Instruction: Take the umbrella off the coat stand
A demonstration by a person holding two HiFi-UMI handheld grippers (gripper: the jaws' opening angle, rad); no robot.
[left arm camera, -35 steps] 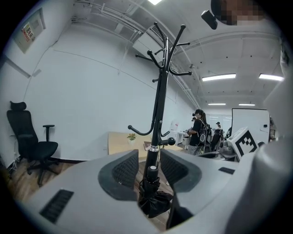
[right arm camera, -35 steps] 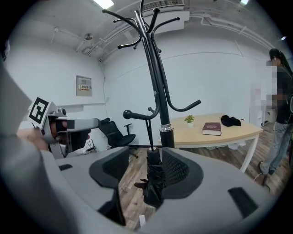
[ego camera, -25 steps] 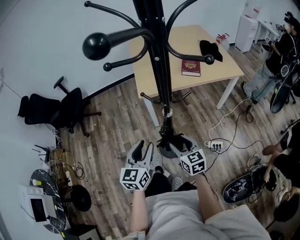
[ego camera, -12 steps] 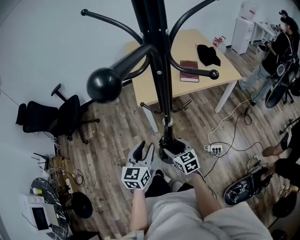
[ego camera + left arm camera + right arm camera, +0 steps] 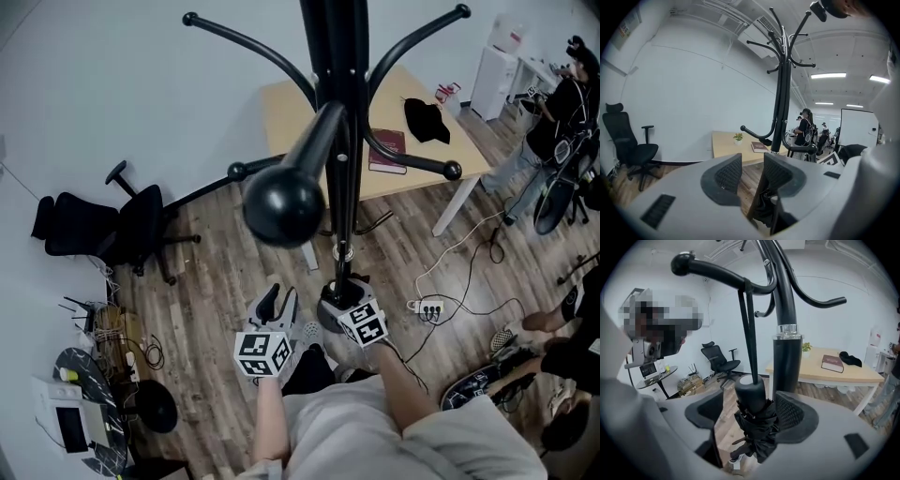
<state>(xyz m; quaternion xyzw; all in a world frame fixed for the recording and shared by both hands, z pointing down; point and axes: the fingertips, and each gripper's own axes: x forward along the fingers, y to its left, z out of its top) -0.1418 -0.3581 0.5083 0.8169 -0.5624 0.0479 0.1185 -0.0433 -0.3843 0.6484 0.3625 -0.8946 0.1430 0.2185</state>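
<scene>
The right gripper (image 5: 749, 420) is held low, close to the coat stand (image 5: 786, 310). Its jaws are spread wide, and the folded black umbrella (image 5: 754, 425) is seen between them. The umbrella is pressed close to the pad nearer the pole, and a gap is seen on the other side, so it is not squeezed. The umbrella is hung by a thin strap (image 5: 748, 329) from a curved hook (image 5: 717, 272) of the stand, right next to the thick pole.

The left gripper (image 5: 751, 174) is held just beside the right one. Its jaws are set a small way apart, and nothing is held between them. The wood floor (image 5: 225, 281) is seen all around the foot of the stand, and a white power strip (image 5: 431, 307) is laid on it near the right gripper.

Behind the stand a pale wood table (image 5: 281, 108) is placed. A dark red book (image 5: 386, 152) and a black cloth (image 5: 427, 120) are laid on its top, a little apart. Further to the left, a black office chair (image 5: 122, 220) is parked by the white wall
</scene>
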